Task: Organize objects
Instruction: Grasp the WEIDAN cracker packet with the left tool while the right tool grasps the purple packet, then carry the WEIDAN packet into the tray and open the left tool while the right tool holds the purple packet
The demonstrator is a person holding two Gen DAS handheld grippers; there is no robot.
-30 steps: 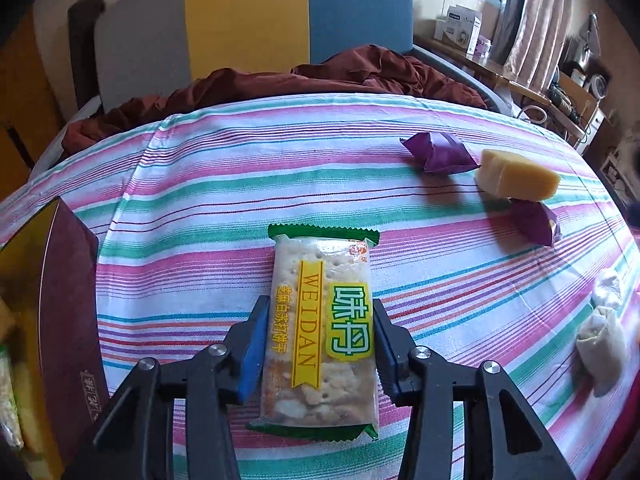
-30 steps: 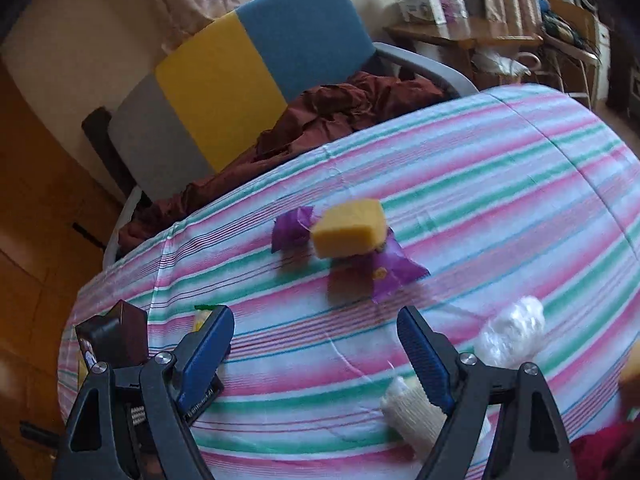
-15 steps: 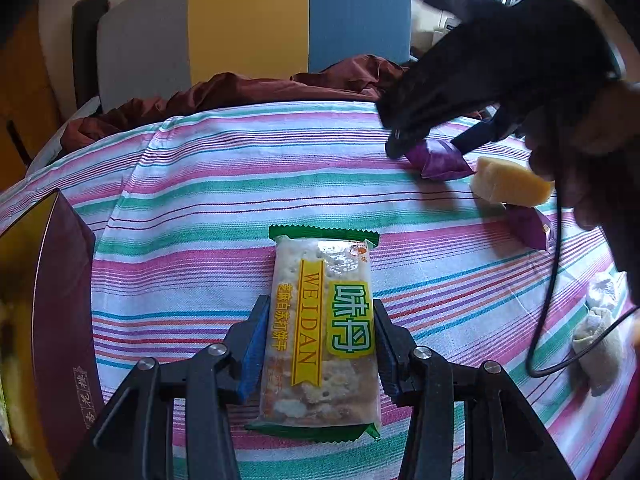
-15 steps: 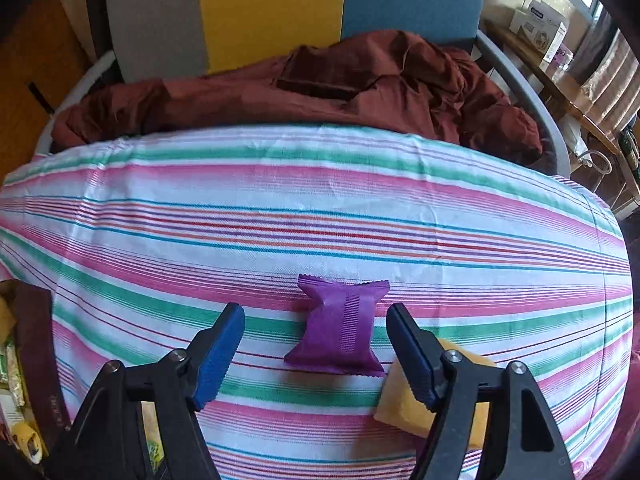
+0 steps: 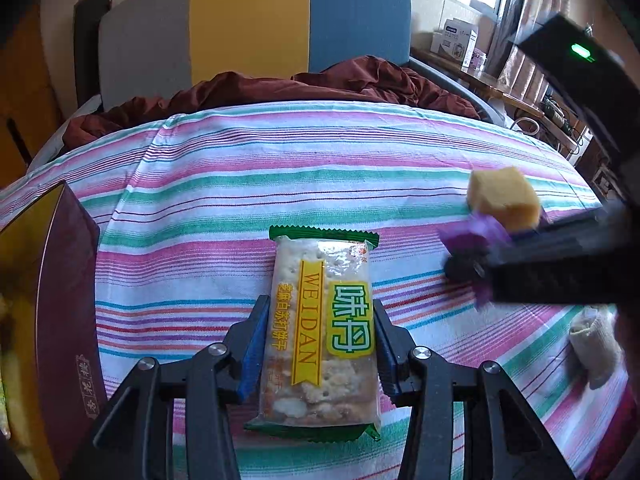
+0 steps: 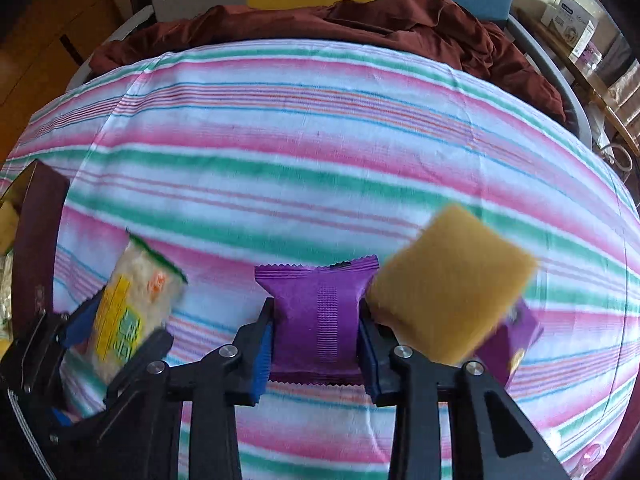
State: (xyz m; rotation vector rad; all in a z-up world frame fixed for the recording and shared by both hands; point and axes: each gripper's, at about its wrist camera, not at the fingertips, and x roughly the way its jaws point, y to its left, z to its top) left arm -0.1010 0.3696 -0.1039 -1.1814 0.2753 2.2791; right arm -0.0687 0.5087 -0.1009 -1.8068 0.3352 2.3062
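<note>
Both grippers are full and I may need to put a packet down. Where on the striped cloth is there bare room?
The striped cloth is bare across its far half, up to the brown blanket. It is crowded near the right gripper: purple packet, yellow sponge. The maroon box borders the left edge.
</note>
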